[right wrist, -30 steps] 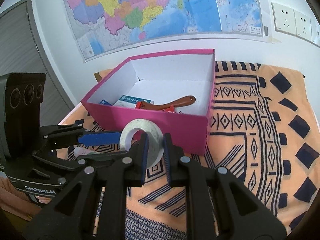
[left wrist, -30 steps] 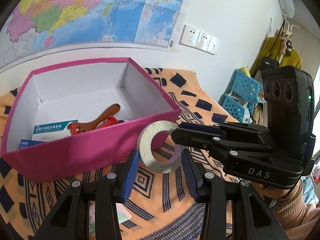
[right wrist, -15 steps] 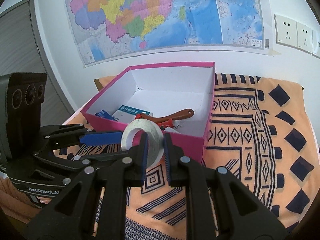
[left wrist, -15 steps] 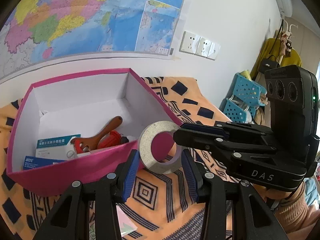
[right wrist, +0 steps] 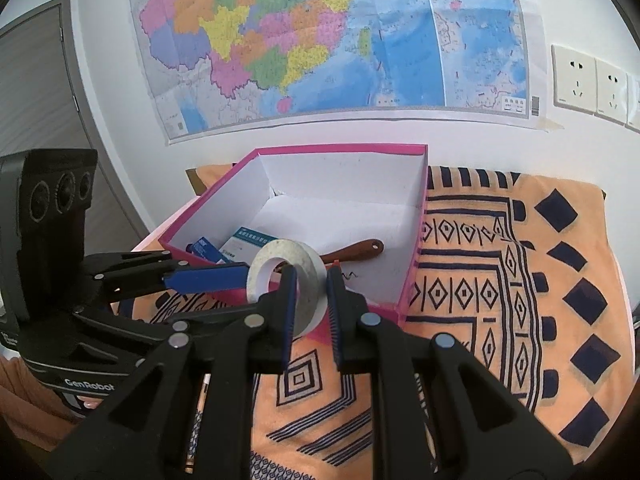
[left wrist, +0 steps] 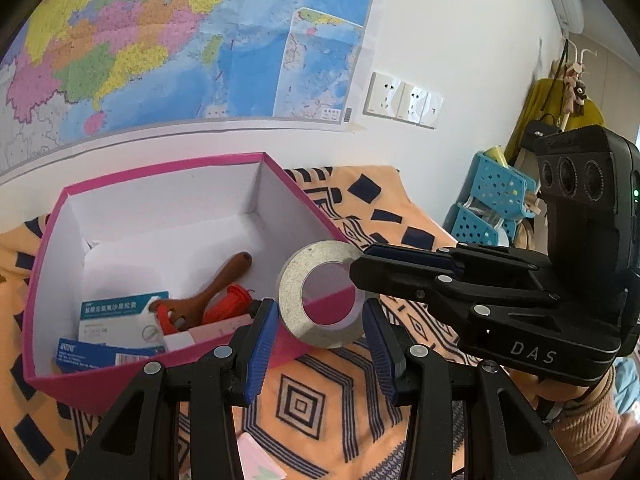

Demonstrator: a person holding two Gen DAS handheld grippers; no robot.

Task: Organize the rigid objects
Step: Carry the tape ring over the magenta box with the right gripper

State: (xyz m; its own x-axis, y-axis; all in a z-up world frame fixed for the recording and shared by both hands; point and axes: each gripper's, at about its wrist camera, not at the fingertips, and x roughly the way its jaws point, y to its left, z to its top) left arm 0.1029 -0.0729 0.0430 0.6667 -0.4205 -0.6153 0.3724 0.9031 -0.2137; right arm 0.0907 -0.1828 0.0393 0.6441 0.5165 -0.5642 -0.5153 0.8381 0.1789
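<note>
A grey-white tape roll [left wrist: 320, 330] [right wrist: 310, 258] hangs over the near right corner of the pink box [left wrist: 160, 168] [right wrist: 340, 148]. My left gripper [left wrist: 319, 308] is shut on the roll across its width, one blue pad on each side. My right gripper [right wrist: 312, 280] is shut on the roll's wall, one finger through the hole; in the left wrist view it [left wrist: 360, 264] reaches in from the right. Inside the box lie a wooden-handled tool [left wrist: 216, 284] [right wrist: 352, 250], a red object [left wrist: 228, 304] and blue-white cartons [left wrist: 120, 312] [right wrist: 248, 240].
The box stands on an orange patterned cloth [right wrist: 500, 280] against a wall with a map [right wrist: 320, 40] and sockets [left wrist: 404, 100]. A pink card [left wrist: 256, 456] lies on the cloth near me. Blue baskets [left wrist: 496, 196] stand beyond the cloth's right edge.
Both grippers have risen with the roll and carried it from in front of the box's front wall to above its near right corner. More of the box's inside shows.
</note>
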